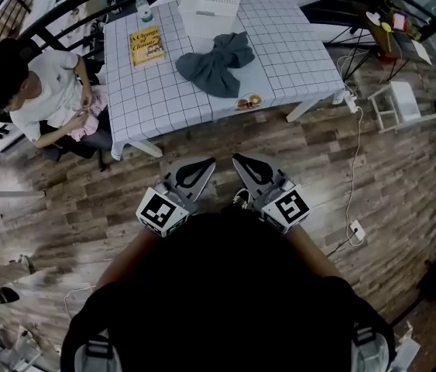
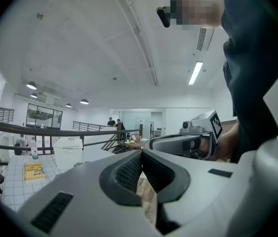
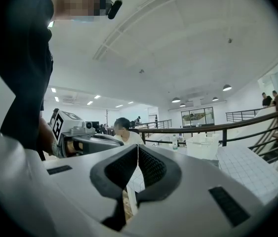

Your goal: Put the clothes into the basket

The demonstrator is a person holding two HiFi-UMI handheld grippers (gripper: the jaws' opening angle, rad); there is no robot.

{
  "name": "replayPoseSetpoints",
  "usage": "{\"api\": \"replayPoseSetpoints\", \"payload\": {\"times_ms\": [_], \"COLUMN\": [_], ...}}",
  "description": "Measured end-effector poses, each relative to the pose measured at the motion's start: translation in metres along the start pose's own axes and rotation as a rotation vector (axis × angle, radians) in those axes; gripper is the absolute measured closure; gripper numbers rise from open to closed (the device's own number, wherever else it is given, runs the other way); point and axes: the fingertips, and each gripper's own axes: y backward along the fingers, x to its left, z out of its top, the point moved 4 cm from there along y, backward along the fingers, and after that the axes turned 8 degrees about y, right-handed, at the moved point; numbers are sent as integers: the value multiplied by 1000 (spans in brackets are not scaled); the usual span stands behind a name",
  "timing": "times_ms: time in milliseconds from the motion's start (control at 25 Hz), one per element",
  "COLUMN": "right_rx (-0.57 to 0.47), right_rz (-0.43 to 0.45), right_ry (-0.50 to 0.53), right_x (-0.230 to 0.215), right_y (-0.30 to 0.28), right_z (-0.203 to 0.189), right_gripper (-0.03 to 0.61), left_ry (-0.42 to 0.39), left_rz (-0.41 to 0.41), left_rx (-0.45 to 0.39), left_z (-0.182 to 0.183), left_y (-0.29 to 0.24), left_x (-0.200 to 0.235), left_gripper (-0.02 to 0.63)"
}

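- Position: left gripper (image 1: 208, 163) and right gripper (image 1: 238, 160) are held side by side, close in front of the person carrying them. Both are above the wooden floor (image 1: 341, 169) and well apart from the table (image 1: 303, 49).
- Left gripper jaws: closed tip to tip, with nothing between the pads.
- Right gripper jaws: also closed together and empty.
- Clothes: one dark grey garment (image 1: 216, 64) lies bunched on the checked tablecloth, toward the table's near side. It is outside the basket and neither gripper touches it.
- Basket: a white slatted basket (image 1: 202, 23) stands at the far edge of the table, just beside the garment's far end. Its contents cannot be made out.
- Other items on the table: a yellow book (image 1: 146, 46) at the left, a bottle (image 1: 143, 8) behind it, and a small dish (image 1: 248, 101) at the near edge just beside the garment.
- Bystander: a seated person (image 1: 47, 91) in a white top is at the table's left side, with hands on pink cloth.
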Motion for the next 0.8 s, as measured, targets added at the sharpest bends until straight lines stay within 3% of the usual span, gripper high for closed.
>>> {"api": "replayPoseSetpoints", "payload": {"times_ms": [440,800], "right_rx": [-12,-13], "right_rz": [84,85], "right_ry": [-52,-58], "right_x": [-72,-114], "right_y": [29,42], "right_z": [-11,-21], "right_gripper": [561,561], "left_ry": [-14,-30], "left_rz": [44,63], "left_rx": [-6,17], "left_z": [7,6], "left_y": [-95,-135], "left_x": [-8,-13], "left_gripper": [611,611]}}
